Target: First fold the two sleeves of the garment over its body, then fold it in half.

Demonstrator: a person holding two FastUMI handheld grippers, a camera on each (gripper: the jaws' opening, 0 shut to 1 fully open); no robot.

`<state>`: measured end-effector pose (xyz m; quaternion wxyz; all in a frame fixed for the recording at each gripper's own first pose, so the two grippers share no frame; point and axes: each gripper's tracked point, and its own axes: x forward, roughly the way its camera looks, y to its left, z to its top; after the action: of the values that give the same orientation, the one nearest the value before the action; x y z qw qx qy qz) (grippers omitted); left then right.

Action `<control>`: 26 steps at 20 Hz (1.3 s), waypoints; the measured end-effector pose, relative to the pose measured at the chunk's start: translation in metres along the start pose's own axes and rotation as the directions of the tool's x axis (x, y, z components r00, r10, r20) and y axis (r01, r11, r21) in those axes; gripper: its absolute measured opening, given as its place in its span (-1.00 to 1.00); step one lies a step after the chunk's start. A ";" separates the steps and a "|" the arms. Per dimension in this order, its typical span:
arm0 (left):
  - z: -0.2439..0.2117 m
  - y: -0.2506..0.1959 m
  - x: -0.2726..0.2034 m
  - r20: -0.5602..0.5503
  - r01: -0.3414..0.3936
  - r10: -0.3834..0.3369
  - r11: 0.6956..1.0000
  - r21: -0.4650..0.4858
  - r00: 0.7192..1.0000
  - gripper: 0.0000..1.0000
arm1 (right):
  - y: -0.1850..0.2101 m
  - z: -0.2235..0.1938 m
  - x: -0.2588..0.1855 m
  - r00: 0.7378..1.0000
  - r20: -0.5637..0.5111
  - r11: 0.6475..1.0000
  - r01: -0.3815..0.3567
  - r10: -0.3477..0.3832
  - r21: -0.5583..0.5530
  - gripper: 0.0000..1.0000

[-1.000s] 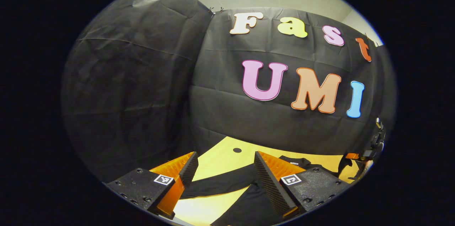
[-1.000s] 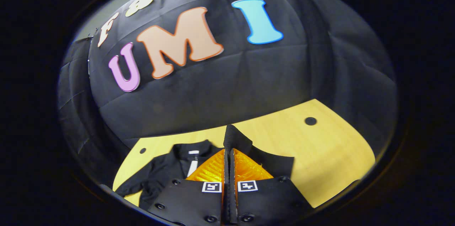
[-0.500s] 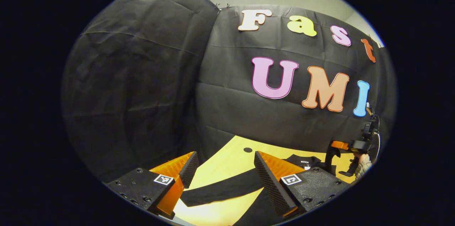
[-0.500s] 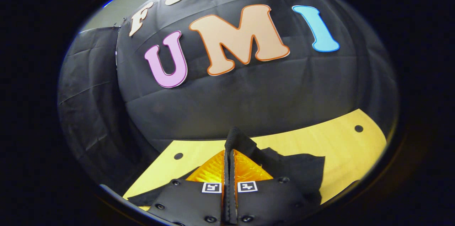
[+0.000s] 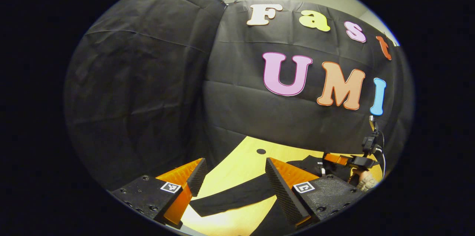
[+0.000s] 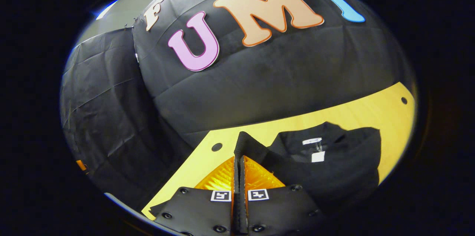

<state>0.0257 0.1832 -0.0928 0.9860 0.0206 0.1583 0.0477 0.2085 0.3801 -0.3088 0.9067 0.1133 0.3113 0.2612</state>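
Garment: a black long-sleeved cloth top (image 6: pixel 334 165) lies on the yellow wooden tabletop (image 6: pixel 356 115), lower right of the right gripper view, its white neck label facing up. Right claw (image 6: pixel 239 154), bottom centre of that view, has its fingers pressed together on a fold of the black fabric. In the left gripper view, the left claw (image 5: pixel 233 176) stands spread at lower centre, above a black sleeve (image 5: pixel 237 197) stretched flat across the tabletop. The right claw appears at that view's lower right edge.
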 end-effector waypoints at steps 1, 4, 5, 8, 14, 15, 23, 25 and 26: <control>0.001 0.000 0.001 0.002 -0.001 0.001 1.000 -0.001 1.000 0.86 | -0.002 -0.008 0.006 1.000 -0.012 1.000 -0.001 0.001 0.015 -0.96; -0.007 0.001 0.003 -0.015 -0.011 0.011 1.000 -0.009 1.000 0.86 | -0.007 -0.027 0.021 0.998 -0.059 0.998 -0.005 0.009 0.055 -0.95; -0.009 0.002 0.003 -0.023 -0.015 0.014 1.000 -0.013 1.000 0.87 | -0.006 -0.032 0.024 0.997 -0.070 0.998 -0.012 0.016 0.065 -0.96; -0.018 0.005 0.002 -0.042 -0.028 0.027 1.000 -0.009 0.999 0.86 | 0.004 -0.039 0.027 0.994 -0.074 0.991 -0.071 0.080 0.109 -0.98; -0.031 0.010 0.006 -0.068 -0.037 0.037 0.999 -0.002 0.997 0.86 | -0.010 -0.042 0.031 0.996 -0.092 0.993 -0.007 0.018 0.117 0.96; -0.033 0.010 0.008 -0.074 -0.039 0.038 0.999 -0.005 0.996 0.86 | -0.013 -0.039 0.029 0.997 -0.082 0.994 0.003 0.007 0.112 0.96; -0.055 0.021 0.005 -0.111 -0.062 0.064 0.998 0.023 0.992 0.88 | -0.038 0.013 -0.015 0.998 0.025 0.995 0.052 -0.055 0.080 0.97; -0.062 0.026 0.006 -0.126 -0.070 0.072 0.997 0.018 0.989 0.88 | -0.050 0.029 -0.038 0.994 0.066 0.995 0.085 -0.088 0.056 0.96; -0.068 0.027 0.007 -0.137 -0.072 0.073 0.997 0.013 0.988 0.87 | -0.057 0.040 -0.054 0.990 0.093 0.994 0.104 -0.108 0.045 0.96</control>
<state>0.0083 0.2120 -0.1578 0.9703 0.0271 0.2251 0.0840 0.2203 0.3013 -0.2716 0.9307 0.1270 0.2783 0.2007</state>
